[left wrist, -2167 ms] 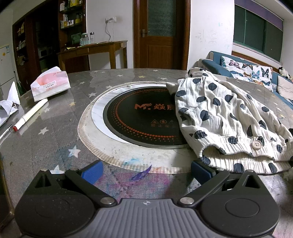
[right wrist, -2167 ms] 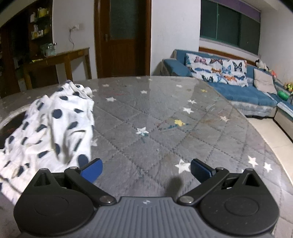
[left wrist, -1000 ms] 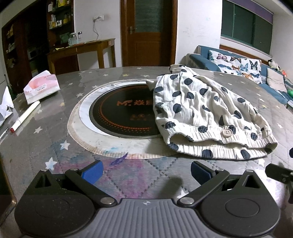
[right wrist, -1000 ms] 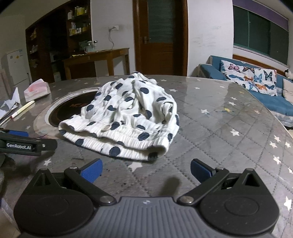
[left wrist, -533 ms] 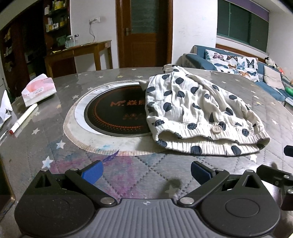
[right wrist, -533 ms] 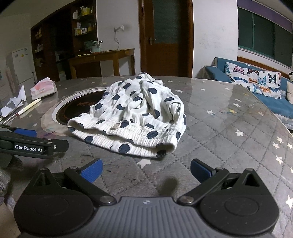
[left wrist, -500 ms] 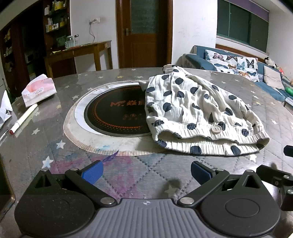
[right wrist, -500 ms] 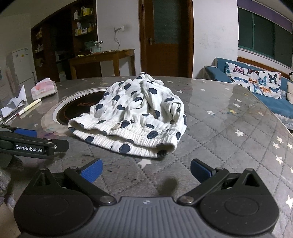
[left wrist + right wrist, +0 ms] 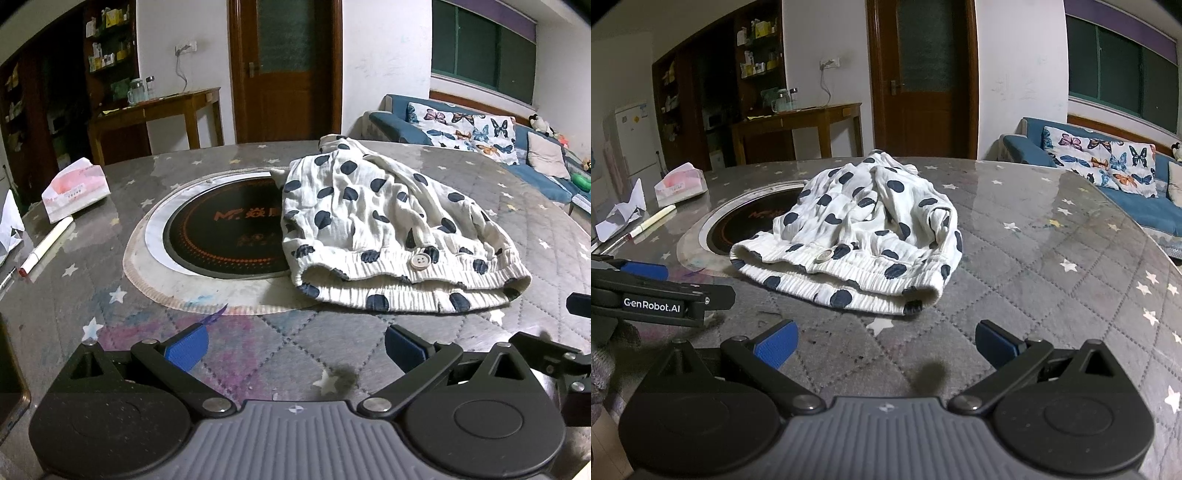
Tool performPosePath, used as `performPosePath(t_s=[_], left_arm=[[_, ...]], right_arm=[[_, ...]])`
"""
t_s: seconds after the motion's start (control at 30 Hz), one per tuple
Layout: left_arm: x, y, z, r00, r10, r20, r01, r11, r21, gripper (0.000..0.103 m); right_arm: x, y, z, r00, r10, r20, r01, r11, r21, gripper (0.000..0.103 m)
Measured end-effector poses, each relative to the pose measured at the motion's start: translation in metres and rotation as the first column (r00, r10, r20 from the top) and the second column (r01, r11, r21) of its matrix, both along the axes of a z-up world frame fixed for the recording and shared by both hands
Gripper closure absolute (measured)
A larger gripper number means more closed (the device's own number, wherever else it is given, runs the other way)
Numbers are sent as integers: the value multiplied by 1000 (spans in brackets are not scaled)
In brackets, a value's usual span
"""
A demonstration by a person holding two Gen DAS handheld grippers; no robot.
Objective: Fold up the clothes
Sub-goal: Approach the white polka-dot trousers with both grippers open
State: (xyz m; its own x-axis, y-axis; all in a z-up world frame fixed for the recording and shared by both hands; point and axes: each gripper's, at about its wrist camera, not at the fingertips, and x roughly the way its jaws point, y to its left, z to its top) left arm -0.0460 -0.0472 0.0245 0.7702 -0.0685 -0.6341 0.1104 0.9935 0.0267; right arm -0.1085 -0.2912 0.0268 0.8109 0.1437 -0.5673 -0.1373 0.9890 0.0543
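Note:
White shorts with dark blue dots lie in a loose heap on the grey star-patterned table, elastic waistband and a white button facing me; they partly cover the round cooktop. The shorts also show in the right wrist view. My left gripper is open and empty, a short way in front of the waistband. My right gripper is open and empty, just in front of the waistband's right end. The left gripper's body shows in the right wrist view.
A black induction cooktop is set in the table middle. A tissue pack, a white marker and crumpled paper lie at the left. A blue sofa stands beyond the table's right edge.
Over the last two seconds both grippers drew back from the shorts and the right one turned to face them. In the last half second almost nothing moved.

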Motion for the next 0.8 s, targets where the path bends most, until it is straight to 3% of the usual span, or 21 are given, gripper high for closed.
performPosePath(t_s=[0.8], left_arm=[[13,-8,3,1000,-17,-9,17,1000,4,0]], right_arm=[[13,2,1,1000,5,-4,-5,1000,-4,0]])
